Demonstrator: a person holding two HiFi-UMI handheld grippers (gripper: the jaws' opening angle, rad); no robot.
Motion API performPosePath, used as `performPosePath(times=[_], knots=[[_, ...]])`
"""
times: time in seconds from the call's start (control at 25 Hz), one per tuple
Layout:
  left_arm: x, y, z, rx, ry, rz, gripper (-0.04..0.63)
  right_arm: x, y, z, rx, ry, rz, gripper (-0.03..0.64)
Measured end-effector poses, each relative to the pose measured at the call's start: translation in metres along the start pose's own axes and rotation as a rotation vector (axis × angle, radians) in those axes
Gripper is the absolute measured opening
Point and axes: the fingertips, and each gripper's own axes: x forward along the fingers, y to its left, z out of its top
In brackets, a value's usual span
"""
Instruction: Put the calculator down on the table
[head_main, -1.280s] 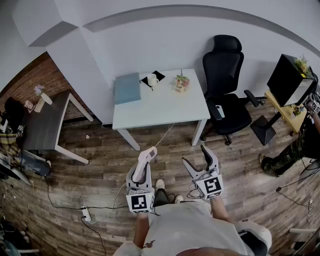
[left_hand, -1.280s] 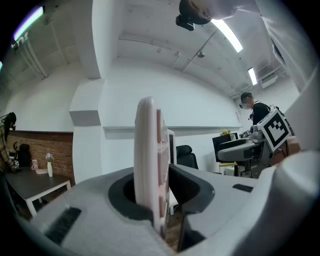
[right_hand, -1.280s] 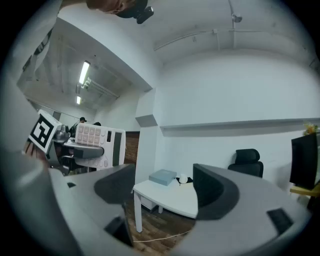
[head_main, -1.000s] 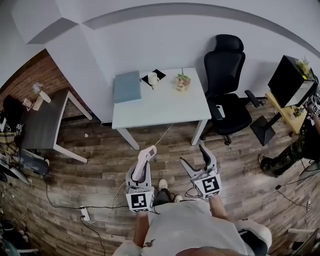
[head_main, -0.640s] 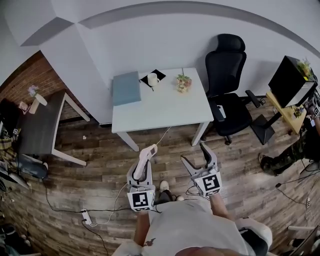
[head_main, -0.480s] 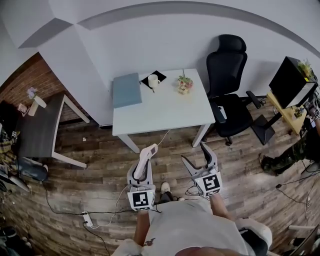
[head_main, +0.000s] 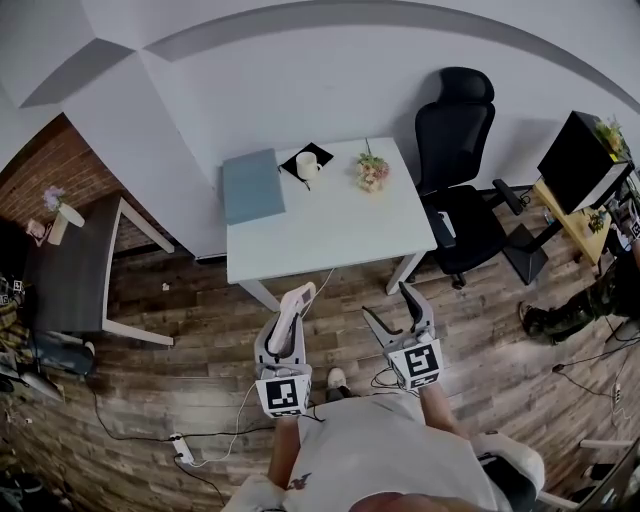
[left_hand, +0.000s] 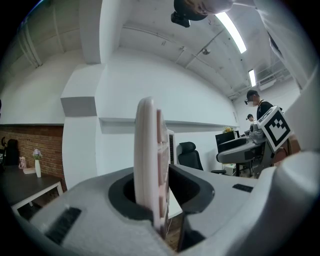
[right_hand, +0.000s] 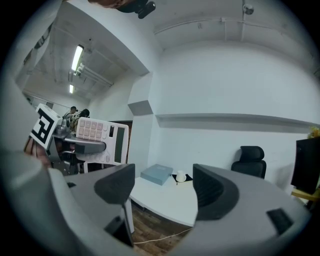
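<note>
My left gripper is shut on a pale pink-white calculator, held on edge and sticking out ahead of the jaws. In the right gripper view the same calculator shows its keys and screen at the left. The right gripper hangs beside it, open, with nothing between its jaws. Both point level toward the white table, which stands just ahead over the wood floor.
On the table's far side lie a grey-blue book, a white mug on a dark mat and a small flower pot. A black office chair stands right of it, a dark side table left. A cable runs over the floor.
Both grippers, with the calculator still held in the left one, have drawn nearer to the white table; its front edge now lies just ahead of the jaws.
</note>
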Motion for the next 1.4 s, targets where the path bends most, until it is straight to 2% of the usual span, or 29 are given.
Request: performPosePath(times=[0.36,0.84,1.12,1.32,1.4], knots=[[0.017,0.029,-0.005,-0.027,0.003,-0.026,0.098,0.03,0.011,0.0,0.004,0.032,-0.029,0.348],[0.043,0.046,-0.01,-0.007,-0.023,-0.061,0.098,0.052,0.007,0.003,-0.018,0.035,-0.058,0.344],[0.061,0.051,-0.014,-0.008,-0.022,-0.053,0.098,0.064,-0.007,0.0,-0.041,0.027,-0.066,0.344],[0.077,0.053,-0.008,-0.044,-0.005,-0.04,0.097,0.077,-0.021,-0.002,-0.043,0.013,-0.072,0.341],[0.085,0.055,-0.007,-0.031,-0.008,-0.04,0.097,0.084,-0.026,-0.001,-0.034,0.019,-0.069,0.341]])
